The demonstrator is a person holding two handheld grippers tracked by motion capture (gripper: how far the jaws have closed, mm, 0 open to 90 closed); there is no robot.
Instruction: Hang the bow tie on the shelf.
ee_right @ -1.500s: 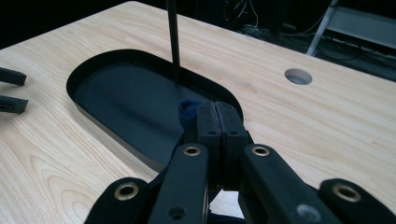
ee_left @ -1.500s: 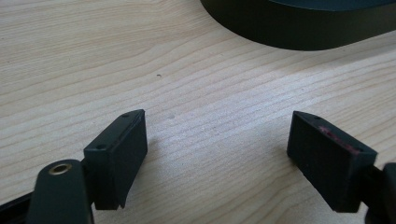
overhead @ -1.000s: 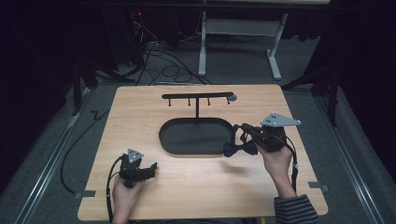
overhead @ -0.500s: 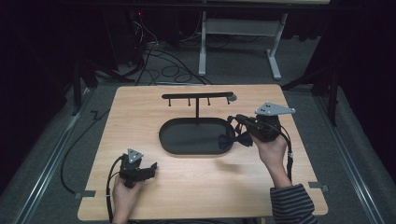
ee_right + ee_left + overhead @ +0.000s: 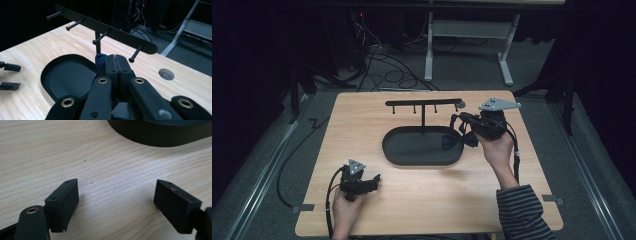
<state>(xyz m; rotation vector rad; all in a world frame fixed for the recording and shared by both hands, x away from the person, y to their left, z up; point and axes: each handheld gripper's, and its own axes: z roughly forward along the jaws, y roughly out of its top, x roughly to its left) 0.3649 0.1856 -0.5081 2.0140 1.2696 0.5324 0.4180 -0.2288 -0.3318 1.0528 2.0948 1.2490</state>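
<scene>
- Your right hand-held gripper (image 5: 460, 131) has its jaws clamped together on a dark blue bow tie (image 5: 455, 141), which hangs over the right end of the black oval tray (image 5: 422, 161), just below the right tip of the peg rack (image 5: 424, 103).
- In the right gripper view only a bit of blue fabric (image 5: 100, 60) pokes out past the closed pads, so I'd say you've got it by an edge or the knot, can't tell which.
- The tie looks like soft cloth: light, floppy, not fragile. It'll sag and swing rather than hold its shape, so go easy near the pegs.
- If it's meant for a peg, I'd guess the band or the knot is the better place to pinch, since the wings just fold.
- The rack is thin matte black metal, a flat bar on a slim post with four short round-headed pegs (image 5: 135, 53). Stiff, but probably easy to knock.
- The tray is smooth, dark and low-walled, and the bench (image 5: 412, 200) around it is pale wood grain.
- Your left hand-held gripper (image 5: 371, 181) sits down-left of the tray, jaws apart, nothing between them.
</scene>
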